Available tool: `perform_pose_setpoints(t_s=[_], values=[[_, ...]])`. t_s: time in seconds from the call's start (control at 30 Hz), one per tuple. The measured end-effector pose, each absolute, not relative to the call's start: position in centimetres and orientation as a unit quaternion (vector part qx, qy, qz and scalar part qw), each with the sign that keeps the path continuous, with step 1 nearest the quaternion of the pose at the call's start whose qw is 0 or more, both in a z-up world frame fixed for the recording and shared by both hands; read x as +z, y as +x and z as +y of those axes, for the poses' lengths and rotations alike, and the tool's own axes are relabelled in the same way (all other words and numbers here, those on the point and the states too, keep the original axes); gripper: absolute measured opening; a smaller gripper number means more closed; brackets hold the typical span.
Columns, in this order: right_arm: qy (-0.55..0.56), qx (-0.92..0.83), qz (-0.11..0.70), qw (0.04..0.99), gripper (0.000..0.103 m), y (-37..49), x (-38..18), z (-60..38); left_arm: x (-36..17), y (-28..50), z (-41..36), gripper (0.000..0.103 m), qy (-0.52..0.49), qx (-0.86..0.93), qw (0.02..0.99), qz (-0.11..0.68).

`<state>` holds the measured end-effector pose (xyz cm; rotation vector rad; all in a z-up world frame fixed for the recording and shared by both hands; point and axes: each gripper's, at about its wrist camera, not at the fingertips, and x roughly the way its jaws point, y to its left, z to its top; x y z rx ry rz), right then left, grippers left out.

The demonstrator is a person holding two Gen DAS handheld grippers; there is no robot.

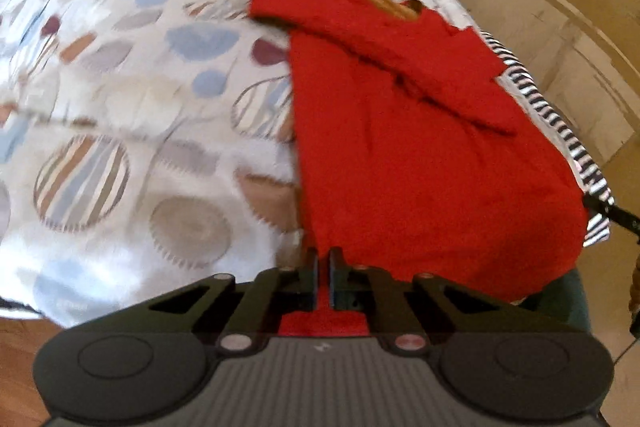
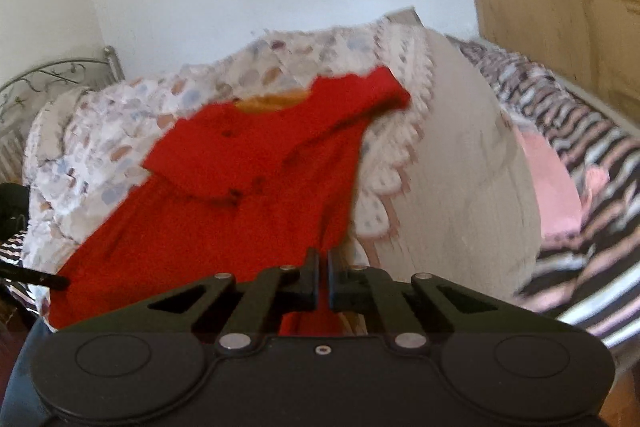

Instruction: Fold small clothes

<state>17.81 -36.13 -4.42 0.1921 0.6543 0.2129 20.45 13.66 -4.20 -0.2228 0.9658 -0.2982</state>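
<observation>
A small red garment with a short sleeve and an orange-lined neck lies spread on the patterned bed cover. My left gripper is shut on its near hem at the left corner, and red cloth shows between and under the fingers. In the right wrist view the same red garment stretches away towards its neck. My right gripper is shut on the near hem at the garment's right edge.
A black-and-white striped cloth lies under the garment's right side. Striped bedding with a pink item lies to the right, beside a plain beige sheet. A metal headboard and a wooden wardrobe border the bed.
</observation>
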Motion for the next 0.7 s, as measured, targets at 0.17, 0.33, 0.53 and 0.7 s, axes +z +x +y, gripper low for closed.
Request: perform_pose_setpoints(t_s=[0.17, 0.33, 0.53, 0.7], values=[[0.019, 0.095, 0.317, 0.944, 0.009, 16.9, -4.8, -34.4, -5.1, 20.5, 13.5, 0.003, -0.086, -0.119, 0.874, 0.463], [-0.066, 0.125, 0.286, 0.948, 0.043, 14.6, -4.2, -32.6, -4.8, 19.9, 12.7, 0.004, -0.058, -0.115, 0.881, 0.455], [-0.242, 0.21, 0.265, 0.91, 0.072, 11.3, -5.4, -28.1, -3.8, 19.0, 12.6, 0.029, -0.066, -0.1, 0.893, 0.434], [-0.348, 0.236, 0.25, 0.872, 0.075, 10.2, -7.5, -24.9, -2.6, 18.1, 12.5, 0.085, -0.06, -0.067, 0.916, 0.392]])
